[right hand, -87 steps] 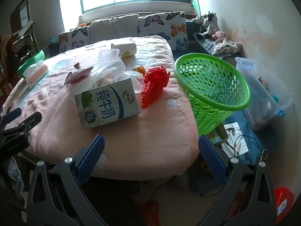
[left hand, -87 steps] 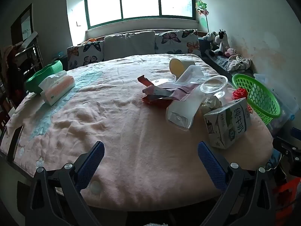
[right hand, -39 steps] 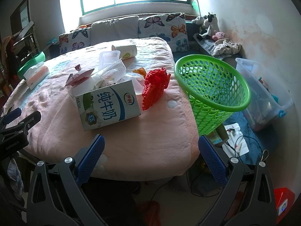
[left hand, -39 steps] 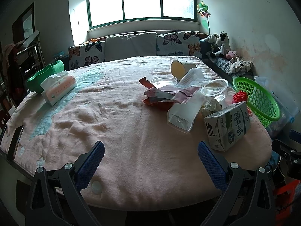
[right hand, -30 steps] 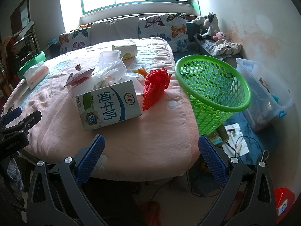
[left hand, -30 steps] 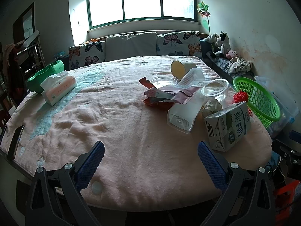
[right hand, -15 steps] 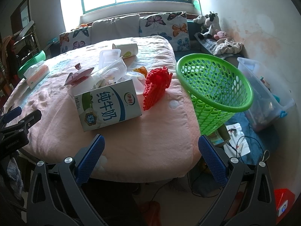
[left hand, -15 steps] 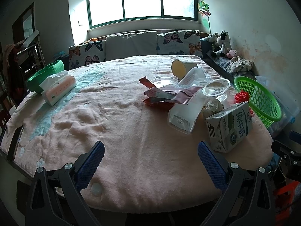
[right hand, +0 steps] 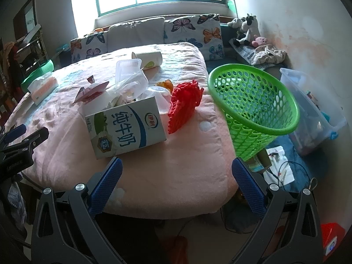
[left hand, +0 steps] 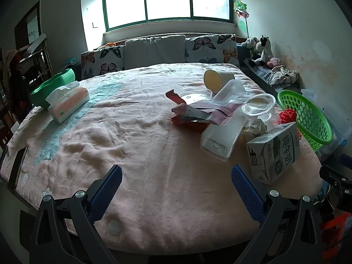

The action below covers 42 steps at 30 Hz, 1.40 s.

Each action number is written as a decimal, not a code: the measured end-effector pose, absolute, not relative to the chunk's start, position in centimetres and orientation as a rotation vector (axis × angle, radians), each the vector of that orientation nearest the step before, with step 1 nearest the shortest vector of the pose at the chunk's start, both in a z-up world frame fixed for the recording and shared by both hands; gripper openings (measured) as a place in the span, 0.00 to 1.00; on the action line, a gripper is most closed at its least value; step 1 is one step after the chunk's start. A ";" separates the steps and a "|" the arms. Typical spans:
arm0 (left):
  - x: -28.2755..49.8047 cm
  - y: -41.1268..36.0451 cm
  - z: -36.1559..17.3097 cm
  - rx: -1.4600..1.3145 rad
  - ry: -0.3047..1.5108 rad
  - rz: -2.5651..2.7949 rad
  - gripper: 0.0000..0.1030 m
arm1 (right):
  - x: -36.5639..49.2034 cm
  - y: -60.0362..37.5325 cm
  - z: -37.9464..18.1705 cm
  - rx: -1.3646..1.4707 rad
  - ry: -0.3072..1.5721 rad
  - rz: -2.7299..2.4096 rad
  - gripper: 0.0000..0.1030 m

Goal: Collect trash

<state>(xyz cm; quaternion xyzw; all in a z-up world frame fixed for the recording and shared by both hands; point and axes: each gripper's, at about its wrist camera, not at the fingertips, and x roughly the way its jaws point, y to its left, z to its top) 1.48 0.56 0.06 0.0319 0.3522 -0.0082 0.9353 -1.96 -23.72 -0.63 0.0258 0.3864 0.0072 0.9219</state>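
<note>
We are holding the left hand-held gripper (left hand: 175, 183) and the right hand-held gripper (right hand: 176, 176) spread wide and empty at the near rim of the pink-covered worktop (left hand: 132, 145), nothing collected yet. Straight ahead of the right one, just left of its centre line, the milk carton (right hand: 126, 127) is lying on its side, closest of the heap; behind it the clear plastic containers (right hand: 132, 77), the snack wrappers (left hand: 193, 114) and the tipped paper cup (right hand: 148, 60) are piling together, with the red knitted piece (right hand: 183, 105) beside them. We judge the carton the sensible first pick: we would close across its narrow faces, squeezing lightly so it does not buckle. The green basket (right hand: 255, 101) is waiting to the right, beyond the worktop's edge, rim tilted towards us, so the carry looks short and unobstructed. To the left, open cloth is giving free room.
</note>
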 end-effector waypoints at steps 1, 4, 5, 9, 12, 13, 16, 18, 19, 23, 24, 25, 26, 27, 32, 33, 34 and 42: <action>1.6 0.6 0.1 0.065 0.721 -0.017 0.93 | -1.9 -23.7 -0.5 0.055 0.792 0.015 0.96; 1.9 0.7 0.1 0.068 0.718 -0.022 0.93 | -1.5 -23.8 -0.6 0.058 0.793 0.020 0.96; 2.1 0.6 0.0 0.071 0.720 -0.025 0.93 | -1.3 -23.9 -0.6 0.054 0.791 0.021 0.96; 2.8 0.6 -0.1 0.077 0.728 -0.031 0.93 | -0.6 -24.3 -0.4 0.066 0.792 0.028 0.96; 3.1 0.6 -0.3 0.078 0.732 -0.036 0.93 | 0.1 -24.6 -0.2 0.070 0.796 0.030 0.96; 3.1 0.6 -0.3 0.078 0.735 -0.037 0.93 | 0.2 -24.6 -0.2 0.075 0.798 0.035 0.96; 3.2 0.6 -0.5 0.080 0.738 -0.041 0.93 | 0.5 -24.7 -0.1 0.110 0.812 0.052 0.95; 3.3 0.7 -0.6 0.079 0.738 -0.043 0.93 | 0.9 -24.7 -0.4 0.163 0.839 0.083 0.95; 3.5 0.8 -0.7 0.077 0.739 -0.046 0.93 | 1.1 -24.6 -0.5 0.176 0.849 0.090 0.94; 3.8 1.2 -0.8 0.075 0.741 -0.052 0.93 | 1.9 -24.3 -1.0 0.242 0.892 0.103 0.93; 3.9 1.3 -0.9 0.075 0.742 -0.055 0.93 | 2.1 -24.3 -1.0 0.261 0.901 0.109 0.93; 4.0 1.5 -0.9 0.075 0.742 -0.057 0.93 | 2.3 -24.2 -1.1 0.282 0.910 0.115 0.93; 4.1 1.7 -0.9 0.075 0.741 -0.060 0.93 | 2.6 -24.1 -1.1 0.311 0.920 0.125 0.93; 4.3 1.8 -1.0 0.072 0.740 -0.063 0.93 | 2.9 -24.0 -1.1 0.346 0.930 0.136 0.93; 4.7 2.8 -0.9 0.054 0.734 -0.083 0.93 | 4.1 -23.6 -1.0 0.457 0.970 0.139 0.93; 4.7 2.9 -0.9 0.053 0.733 -0.088 0.93 | 4.3 -23.6 -1.2 0.488 0.983 0.138 0.93; 4.7 3.0 -0.9 0.052 0.732 -0.090 0.93 | 4.5 -23.7 -1.4 0.516 0.993 0.135 0.93; 5.3 4.3 -1.0 0.049 0.732 -0.124 0.93 | 6.1 -24.4 -3.4 0.778 1.053 0.106 0.93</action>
